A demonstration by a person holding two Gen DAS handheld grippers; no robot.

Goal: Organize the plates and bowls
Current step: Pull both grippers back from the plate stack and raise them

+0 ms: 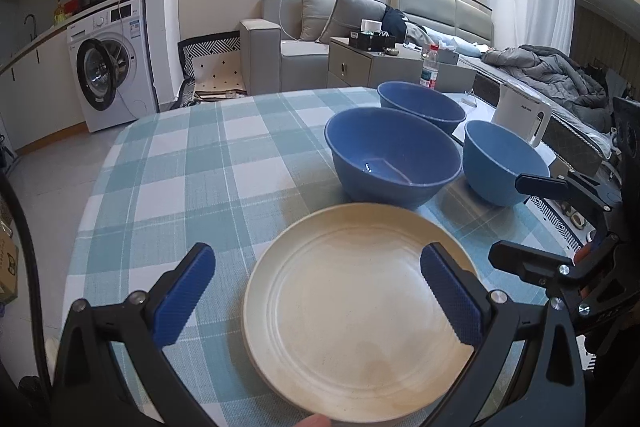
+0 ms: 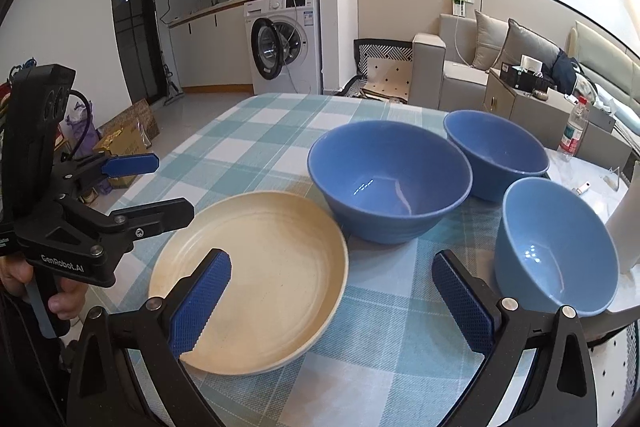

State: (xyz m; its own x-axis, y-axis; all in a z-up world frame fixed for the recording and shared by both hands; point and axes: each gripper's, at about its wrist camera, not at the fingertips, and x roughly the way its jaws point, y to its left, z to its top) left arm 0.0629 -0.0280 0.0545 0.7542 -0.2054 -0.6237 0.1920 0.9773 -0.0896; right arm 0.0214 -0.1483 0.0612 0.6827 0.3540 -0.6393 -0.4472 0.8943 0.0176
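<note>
Both my claws are spread wide and hold nothing: the left claw (image 1: pixel 318 301) hangs over the plate (image 1: pixel 360 315), one pad above its right side and the other off its left rim over the cloth (image 1: pixel 192 163), and the right claw (image 2: pixel 332 303) sits between the plate and the small bowl (image 2: pixel 556 247), its left pad over the plate. The plate lies flat at the near edge of the table; there may be a second one under it, as a thin rim shows at its left edge, but I cannot be sure. The big bowl (image 2: pixel 390 181) stands just behind it, the far bowl (image 2: pixel 496 151) behind that to the right, all three bowls apart from each other. I judge nesting the bowls comes next. To do that well, I would pinch the small bowl by its rim with one pad inside and one outside, lift it clear, then lower it straight into the big bowl, steadying the big one with my left if it slides on the cloth.
</note>
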